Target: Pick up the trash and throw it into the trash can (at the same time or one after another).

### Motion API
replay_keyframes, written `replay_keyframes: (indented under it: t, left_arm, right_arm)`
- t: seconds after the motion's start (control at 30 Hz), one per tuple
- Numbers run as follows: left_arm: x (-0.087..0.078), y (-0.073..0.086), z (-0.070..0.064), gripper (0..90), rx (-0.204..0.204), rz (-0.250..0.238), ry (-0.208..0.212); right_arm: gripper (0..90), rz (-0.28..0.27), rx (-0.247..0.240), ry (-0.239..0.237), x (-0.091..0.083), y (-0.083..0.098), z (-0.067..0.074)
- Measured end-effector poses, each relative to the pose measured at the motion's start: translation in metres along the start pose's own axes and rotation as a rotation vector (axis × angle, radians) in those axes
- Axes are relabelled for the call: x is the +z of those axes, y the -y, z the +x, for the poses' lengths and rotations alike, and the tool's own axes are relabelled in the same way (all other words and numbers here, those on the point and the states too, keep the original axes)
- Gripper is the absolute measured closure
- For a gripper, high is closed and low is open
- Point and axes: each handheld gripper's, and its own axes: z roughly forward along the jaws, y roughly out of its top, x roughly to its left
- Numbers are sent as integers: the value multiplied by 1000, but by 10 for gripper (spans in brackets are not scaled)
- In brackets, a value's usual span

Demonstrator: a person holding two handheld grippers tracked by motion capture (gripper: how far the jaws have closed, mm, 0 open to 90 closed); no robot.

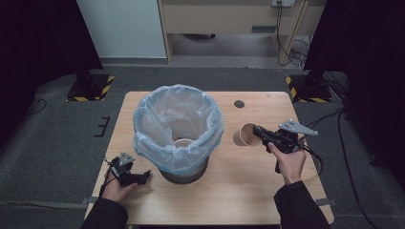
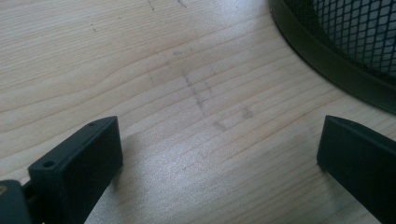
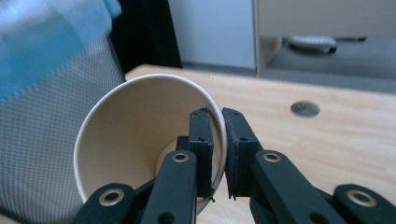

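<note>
A brown paper cup [image 1: 245,134] hangs tilted on its side above the table, right of the bin, its mouth facing the right gripper view's camera [image 3: 140,140]. My right gripper [image 1: 260,134] is shut on the cup's rim, one jaw inside the cup and one outside [image 3: 218,149]. A mesh waste bin [image 1: 177,131] lined with a pale blue bag stands mid-table, and another cup shows inside it. My left gripper [image 1: 143,175] rests low on the table at the bin's left front, open, with bare wood between its jaws [image 2: 219,154].
The bin's dark base rim [image 2: 327,60] lies close to the left gripper's far side. A round cable hole [image 1: 239,103] sits in the wooden table [image 1: 239,186] behind the cup. Grey carpet surrounds the table; stand feet with yellow-black tape stand at the back corners.
</note>
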Motion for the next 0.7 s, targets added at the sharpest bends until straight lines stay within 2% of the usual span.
replay_keyframes:
  t: [0.27, 0.5, 0.7]
  left_arm:
    - [0, 0, 0, 0, 0, 0, 0]
    - [0, 0, 0, 0, 0, 0, 0]
    - [0, 0, 0, 0, 0, 0, 0]
  right_arm:
    - [833, -126, 20, 4, -23, -23, 0]
    - [833, -195, 15, -6, -35, -36, 6]
    - [833, -259, 2, 7, -44, -46, 12]
